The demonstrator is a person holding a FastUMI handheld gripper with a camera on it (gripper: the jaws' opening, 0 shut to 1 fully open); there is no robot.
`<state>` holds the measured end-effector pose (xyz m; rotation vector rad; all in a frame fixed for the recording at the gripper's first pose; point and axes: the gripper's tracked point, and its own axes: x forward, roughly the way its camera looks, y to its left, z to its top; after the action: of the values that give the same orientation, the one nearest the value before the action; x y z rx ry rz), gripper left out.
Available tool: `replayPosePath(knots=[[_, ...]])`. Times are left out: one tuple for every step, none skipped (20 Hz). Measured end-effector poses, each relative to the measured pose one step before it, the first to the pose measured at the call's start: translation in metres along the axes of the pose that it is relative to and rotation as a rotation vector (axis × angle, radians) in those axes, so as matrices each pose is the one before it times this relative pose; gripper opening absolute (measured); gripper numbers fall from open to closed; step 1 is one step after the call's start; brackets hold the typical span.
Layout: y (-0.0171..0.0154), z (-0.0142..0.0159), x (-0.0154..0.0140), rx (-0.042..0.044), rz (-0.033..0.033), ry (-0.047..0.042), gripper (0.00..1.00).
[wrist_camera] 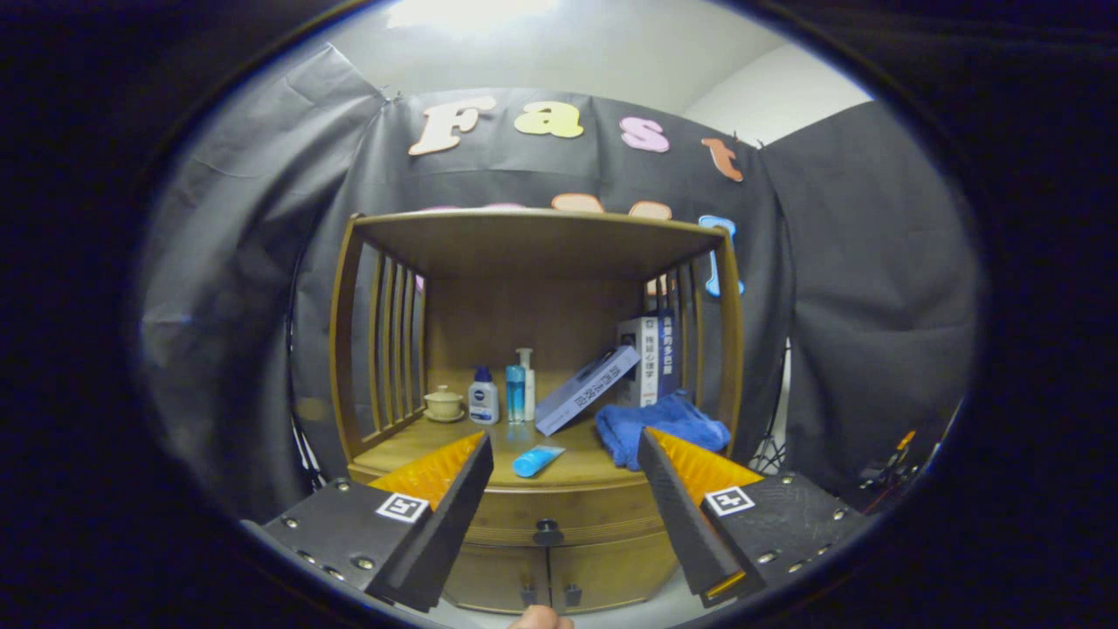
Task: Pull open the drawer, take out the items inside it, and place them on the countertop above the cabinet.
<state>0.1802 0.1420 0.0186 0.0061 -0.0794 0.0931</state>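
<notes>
Hanging wide apart and empty, the jaws of the gripper [563,463] face a wooden cabinet [541,349]. Its drawer [559,522] is closed, knob [548,527] between the fingers. On the worktop [454,450] above lie a blue tube [537,460] and a blue cloth [657,425], with bottles [505,393] and books [629,367] behind.

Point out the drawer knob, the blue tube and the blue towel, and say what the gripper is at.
drawer knob [548,528], gripper view, round face.
blue tube [536,459], gripper view, mid-body, on countertop.
blue towel [659,424], gripper view, top folds.
gripper [563,454], gripper view, open, holding nothing.
</notes>
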Motion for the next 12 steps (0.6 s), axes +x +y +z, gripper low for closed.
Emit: replayPosePath(knots=[[-0.00326,0.00336,-0.00454,-0.00436,-0.00866,-0.00757,0.99],[-0.00429,0.00420,-0.00437,-0.00146,-0.00739,-0.00924,0.99],[-0.00255,0.00245,-0.00424,0.00201,-0.00789,-0.00675,0.99],[-0.00367,0.00173,-0.00186,0.00293,-0.00777,-0.00384,0.99],[-0.00343,0.00142,-0.00249,0.00399,-0.00671,-0.00288,0.99],[-0.00266,0.00070,-0.00175,0.00248,-0.00552,-0.00358,0.99],[-0.00307,0.00108,-0.00148,0.00146,-0.00613,-0.00256,0.99],[-0.00297,-0.00006,-0.00186,0.00099,-0.00527,0.00224,0.99],[-0.00145,-0.00007,-0.00157,0.00045,-0.00280,0.00197,0.99],[-0.00115,-0.00012,0.00017,-0.00009,-0.00088,0.00252,0.99],[0.00011,0.00092,0.00010,-0.00028,0.00155,-0.00253,0.99],[-0.00082,0.00222,-0.00078,-0.00076,0.00046,-0.00435,0.99]])
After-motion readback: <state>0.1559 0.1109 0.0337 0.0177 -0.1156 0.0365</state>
